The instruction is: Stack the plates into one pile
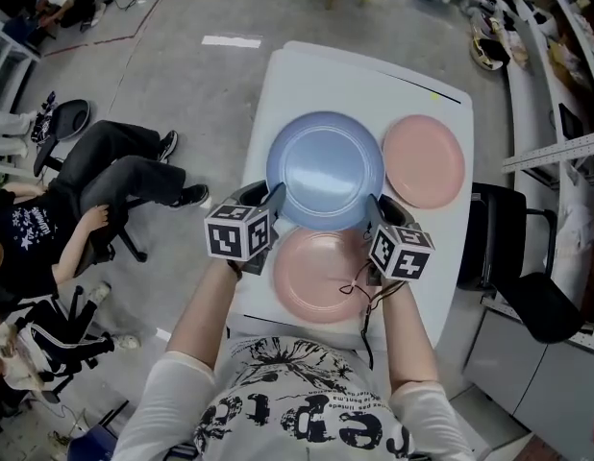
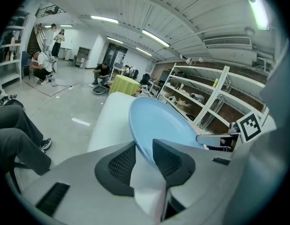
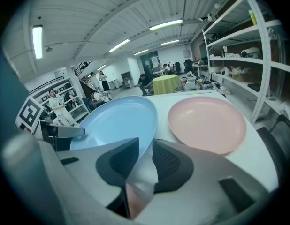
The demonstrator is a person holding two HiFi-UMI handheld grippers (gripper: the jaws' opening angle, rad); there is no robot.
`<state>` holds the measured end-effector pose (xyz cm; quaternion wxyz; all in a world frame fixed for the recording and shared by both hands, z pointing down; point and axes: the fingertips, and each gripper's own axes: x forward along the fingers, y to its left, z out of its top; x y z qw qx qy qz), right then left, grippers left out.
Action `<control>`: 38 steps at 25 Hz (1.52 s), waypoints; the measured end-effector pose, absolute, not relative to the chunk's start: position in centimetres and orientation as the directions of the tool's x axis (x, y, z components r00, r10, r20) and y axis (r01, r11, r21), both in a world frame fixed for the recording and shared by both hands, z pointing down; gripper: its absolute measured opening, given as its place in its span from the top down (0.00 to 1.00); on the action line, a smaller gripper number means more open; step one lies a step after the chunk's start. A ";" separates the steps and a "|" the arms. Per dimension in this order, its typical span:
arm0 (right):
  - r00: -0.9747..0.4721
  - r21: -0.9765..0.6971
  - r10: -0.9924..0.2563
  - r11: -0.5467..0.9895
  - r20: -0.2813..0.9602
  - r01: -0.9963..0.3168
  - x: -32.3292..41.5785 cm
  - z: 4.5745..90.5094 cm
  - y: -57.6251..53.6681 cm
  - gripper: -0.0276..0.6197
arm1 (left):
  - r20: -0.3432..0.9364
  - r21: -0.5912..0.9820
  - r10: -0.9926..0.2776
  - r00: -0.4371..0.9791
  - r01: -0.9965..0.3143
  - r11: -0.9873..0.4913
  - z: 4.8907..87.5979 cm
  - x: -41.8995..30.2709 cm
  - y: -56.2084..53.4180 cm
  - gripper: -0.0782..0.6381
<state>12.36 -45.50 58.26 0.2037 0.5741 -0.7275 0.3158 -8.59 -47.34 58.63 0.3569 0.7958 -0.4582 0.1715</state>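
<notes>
The left gripper (image 1: 275, 202) and right gripper (image 1: 375, 211) stand narrow on opposite rims of the blue plate (image 1: 324, 169) at frame centre, seemingly pinching it. The next move calls for a level lift onto the lower pink plate (image 1: 316, 281).

So, three plates are spotted over the table (image 1: 307, 75), mid-frame in the head view. The centre plate (image 1: 325, 169) is overlapped onto the far edge of the lower plate (image 1: 316, 279), which is set nearest the frame's bottom. The right plate (image 1: 424, 159) is parked just beside the centre one. The centre plate's rim is clamped at lower left by the left gripper (image 1: 275, 198) and at lower right by the right gripper (image 1: 374, 206). A seated person (image 1: 114, 176) is seen at frame left, off the table.
</notes>
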 end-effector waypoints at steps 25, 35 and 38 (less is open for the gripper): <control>-0.309 -0.267 -0.648 0.167 0.696 -0.949 13.8 59.0 -20.5 0.81 | 0.675 0.367 -0.595 0.436 -0.898 -0.242 59.4 -7.3 -21.3 0.72; -0.288 -0.251 -0.615 0.148 0.734 -0.957 14.7 61.5 -18.4 0.81 | 0.750 0.147 -0.597 0.285 -0.952 -0.269 62.1 -6.6 -20.2 0.72; -0.284 -0.247 -0.600 0.146 0.748 -0.958 14.6 61.8 -18.7 0.81 | 0.761 0.115 -0.598 0.252 -0.959 -0.257 62.5 -6.6 -20.4 0.72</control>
